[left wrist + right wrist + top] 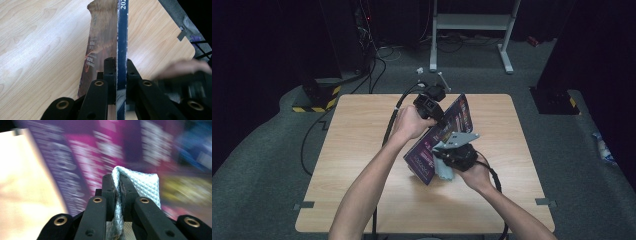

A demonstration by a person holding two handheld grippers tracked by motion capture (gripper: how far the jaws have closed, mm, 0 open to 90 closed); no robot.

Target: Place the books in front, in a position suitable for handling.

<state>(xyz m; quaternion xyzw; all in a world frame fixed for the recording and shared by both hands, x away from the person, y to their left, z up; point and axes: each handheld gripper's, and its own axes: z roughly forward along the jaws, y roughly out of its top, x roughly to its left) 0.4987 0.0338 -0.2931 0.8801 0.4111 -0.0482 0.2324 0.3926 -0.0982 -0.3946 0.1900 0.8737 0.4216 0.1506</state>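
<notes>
Left claw (pixel 121 66) clamped on the top edge of a magazine (pixel 122 37), held upright on edge over the middle of the tabletop (pixel 362 135). Right claw (pixel 119 182) clenched on a pale quilted cloth (pixel 143 186), pressed against the magazine's purple cover, low on its right face in the high view.

A light wooden table (pixel 362 150) stands on a grey floor (pixel 272 150). Past the far edge of the table there is a white metal stand (pixel 472 22), and black cables (pixel 379 60) lie on the floor near it. A black block with yellow and black stripes (pixel 317 95) sits by the far left corner of the table, and two small grey tabs (pixel 542 201) stick out at the table's near edge.
</notes>
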